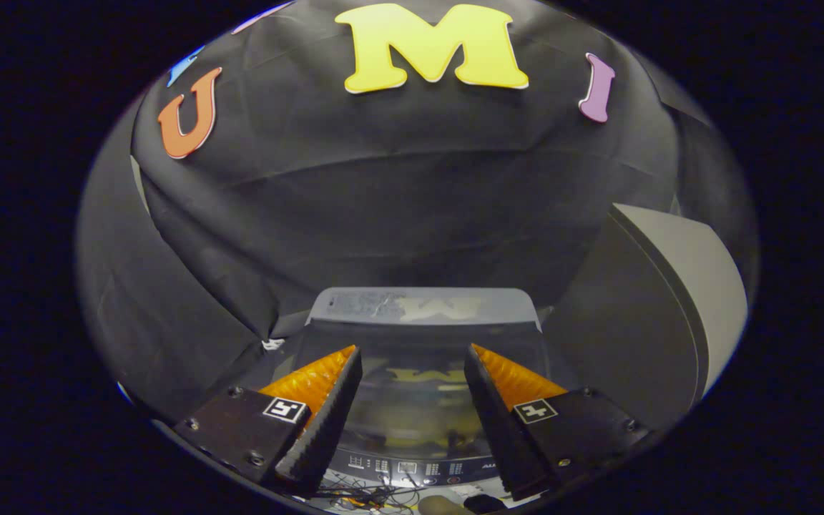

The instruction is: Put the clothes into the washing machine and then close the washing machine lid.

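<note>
Between the two fingers of the gripper (412,357), and just ahead of them, lies the washing machine (423,400), seen from above in the gripper view. Its lid (419,390) is dark and glossy, and it looks lowered flat over the tub, with pale reflections on its surface; I cannot tell for sure if it is fully latched. Along the near edge of the machine runs the control panel (412,468), a dark strip with small light markings, too small to make out. At the far edge of the machine a lighter grey band (423,306) crosses its whole width. The fingers are spread well apart and released; nothing is between them, and they do not touch the lid. Clothes cannot be made out under the dark lid. Below the control panel, close to the gripper, some thin cables (362,495) lie tangled on a light surface. To the right of the machine stands a large grey object (677,307) with a rounded edge, just beside the machine's right side. Beyond the machine hangs the black cloth wall (398,200) of the booth.
</note>
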The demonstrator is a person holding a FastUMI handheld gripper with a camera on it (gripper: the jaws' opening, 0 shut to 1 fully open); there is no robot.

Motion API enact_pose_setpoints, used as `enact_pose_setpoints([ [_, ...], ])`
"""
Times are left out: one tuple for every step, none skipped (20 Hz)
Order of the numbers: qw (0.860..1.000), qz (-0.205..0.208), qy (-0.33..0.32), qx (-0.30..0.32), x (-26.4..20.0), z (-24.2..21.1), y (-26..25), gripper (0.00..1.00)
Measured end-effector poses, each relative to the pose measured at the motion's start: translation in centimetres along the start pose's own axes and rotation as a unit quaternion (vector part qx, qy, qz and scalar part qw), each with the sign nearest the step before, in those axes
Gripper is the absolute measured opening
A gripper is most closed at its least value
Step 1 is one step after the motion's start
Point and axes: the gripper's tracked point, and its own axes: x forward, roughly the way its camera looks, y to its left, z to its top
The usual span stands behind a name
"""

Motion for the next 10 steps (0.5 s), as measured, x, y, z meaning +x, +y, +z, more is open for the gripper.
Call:
enact_pose_setpoints([
  [1.0,-0.001,0.001,-0.006,0.0,-0.3,-0.1,0.91],
  [1.0,-0.002,0.003,-0.008,0.0,-0.5,-0.2,0.91],
  [1.0,-0.003,0.004,-0.007,-0.1,-0.6,-0.4,0.91],
  [1.0,-0.002,0.006,-0.005,-0.2,-0.8,-0.6,0.91],
  [1.0,-0.002,0.007,-0.003,-0.4,-1.0,-0.7,0.91],
  [1.0,-0.002,0.006,-0.004,-0.8,-1.1,-0.9,0.91],
  [1.0,-0.001,0.006,-0.005,-0.9,-1.1,-0.9,0.91],
  [1.0,0.0,0.004,-0.006,-1.2,-1.1,-0.9,0.91],
  [1.0,0.001,0.001,-0.006,-1.4,-0.9,-1.0,0.91],
  [1.0,0.001,-0.002,-0.007,-1.9,-0.8,-1.2,0.91],
])
